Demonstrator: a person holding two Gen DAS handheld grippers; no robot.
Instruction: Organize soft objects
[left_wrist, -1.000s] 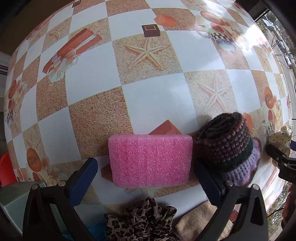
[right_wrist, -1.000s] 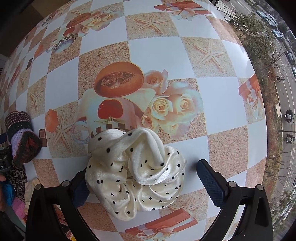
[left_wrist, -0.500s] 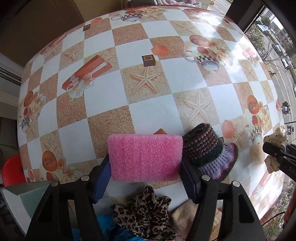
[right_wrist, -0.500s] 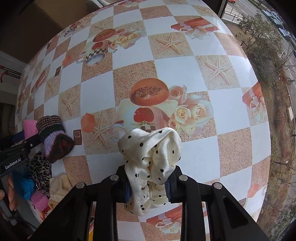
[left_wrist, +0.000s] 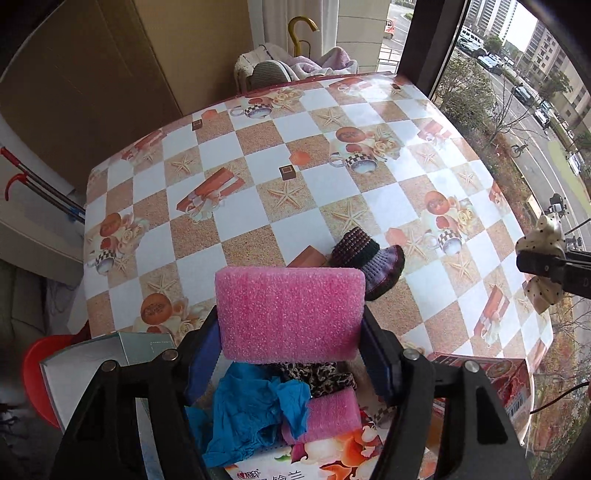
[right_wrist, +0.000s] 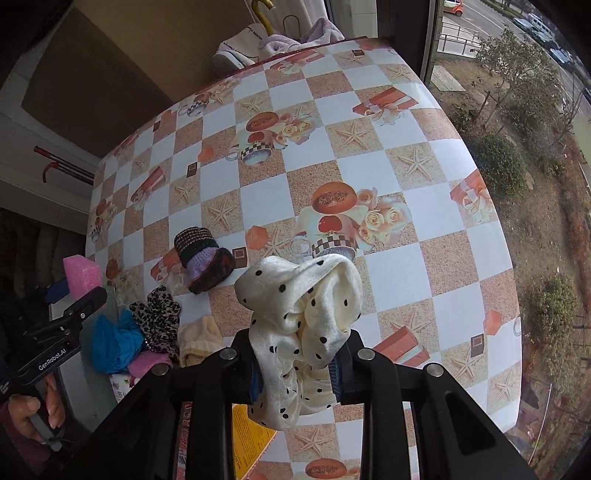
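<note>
Both pickups had gone from table to air within the last second. Left gripper (left_wrist: 290, 354) pinched the pink foam block (left_wrist: 290, 312), lifted above the box (left_wrist: 295, 458) of blue cloth (left_wrist: 255, 410). Right gripper (right_wrist: 295, 373) clamped the dotted scrunchie (right_wrist: 303, 317), also raised. Likely next: drop into boxes. Knitted hat (right_wrist: 205, 256) remained ahead-left on the table (right_wrist: 424, 258); nothing blocked the path.

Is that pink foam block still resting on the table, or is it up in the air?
Apart. In the left wrist view the pink foam block sits clamped between the left gripper jaws, lifted above the table.
</note>
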